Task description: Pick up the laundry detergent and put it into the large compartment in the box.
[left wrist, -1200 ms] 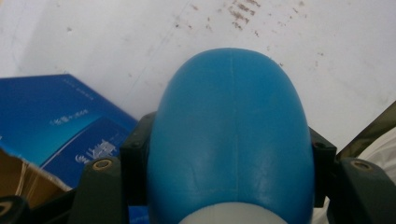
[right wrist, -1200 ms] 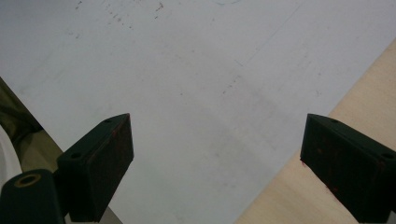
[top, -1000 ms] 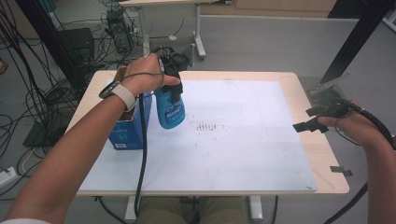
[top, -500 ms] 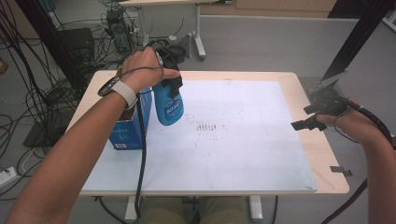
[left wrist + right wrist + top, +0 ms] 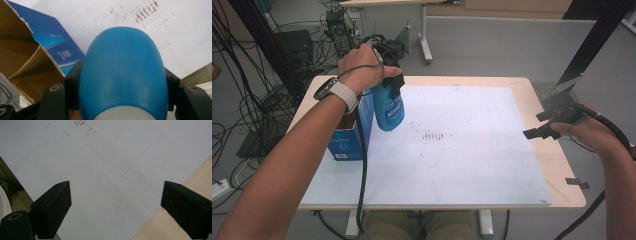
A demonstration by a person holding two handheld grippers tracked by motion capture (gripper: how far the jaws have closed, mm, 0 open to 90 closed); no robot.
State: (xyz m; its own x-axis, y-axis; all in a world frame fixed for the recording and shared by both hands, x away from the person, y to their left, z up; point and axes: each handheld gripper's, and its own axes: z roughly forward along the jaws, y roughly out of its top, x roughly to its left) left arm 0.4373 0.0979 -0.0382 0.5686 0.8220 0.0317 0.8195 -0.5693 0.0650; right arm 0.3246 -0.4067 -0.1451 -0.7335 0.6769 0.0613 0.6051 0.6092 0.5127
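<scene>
A blue spray bottle [image 5: 388, 111] hangs above the left part of the white sheet [image 5: 462, 165], close to an open blue cardboard box [image 5: 348, 140]. My left gripper [image 5: 388, 86] is shut on the bottle's upper part. In the left gripper view the blue bottle [image 5: 123, 75] sits squeezed between both jaws, with the box [image 5: 50, 40] down to the left. At the table's right edge my right gripper [image 5: 539, 125] is open and holds nothing. Its jaws [image 5: 115, 202] stand wide apart over the sheet [image 5: 100, 157].
Dark smudges [image 5: 434, 136] mark the middle of the sheet. The wooden table edge [image 5: 557, 165] borders the sheet on the right, with a small dark scrap [image 5: 576, 183] on it. Cables and equipment [image 5: 262, 75] crowd the floor at the left.
My left gripper has drawn the bottle slightly up and towards the box. The right gripper has hardly moved.
</scene>
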